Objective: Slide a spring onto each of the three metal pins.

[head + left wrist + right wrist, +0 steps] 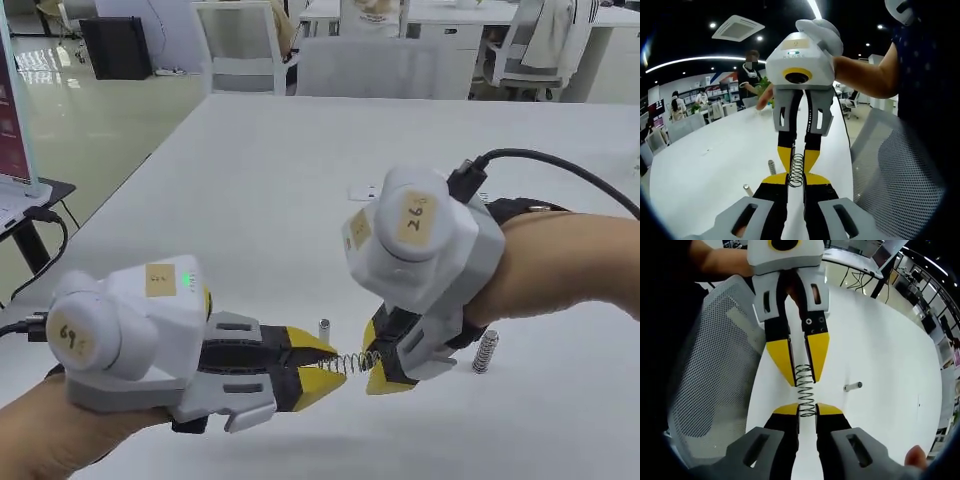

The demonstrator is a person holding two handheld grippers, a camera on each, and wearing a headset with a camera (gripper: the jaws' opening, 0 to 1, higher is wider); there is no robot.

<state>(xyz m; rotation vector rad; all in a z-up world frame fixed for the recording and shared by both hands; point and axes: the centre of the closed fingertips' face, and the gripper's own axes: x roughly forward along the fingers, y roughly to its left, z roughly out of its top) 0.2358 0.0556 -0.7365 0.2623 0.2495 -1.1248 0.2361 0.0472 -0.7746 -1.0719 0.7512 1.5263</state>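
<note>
A thin wire spring (352, 362) hangs level between my two grippers, just above the white table (250, 200). My left gripper (335, 366) is shut on its left end and my right gripper (374, 362) on its right end. In the left gripper view the spring (796, 170) runs from my own jaws up to the right gripper (800, 156). The right gripper view shows the spring (805, 390) between my jaws and the left gripper (799, 365). A bare metal pin (324, 328) stands just behind the spring. Another pin wearing a spring (486, 352) stands to the right.
A small white card (365, 192) lies farther back on the table. Office chairs (238, 45) and desks stand beyond the far edge. A black cable (540, 160) trails from the right gripper. A grey mesh chair (715, 365) is close beside the table. A person (750, 75) stands in the background.
</note>
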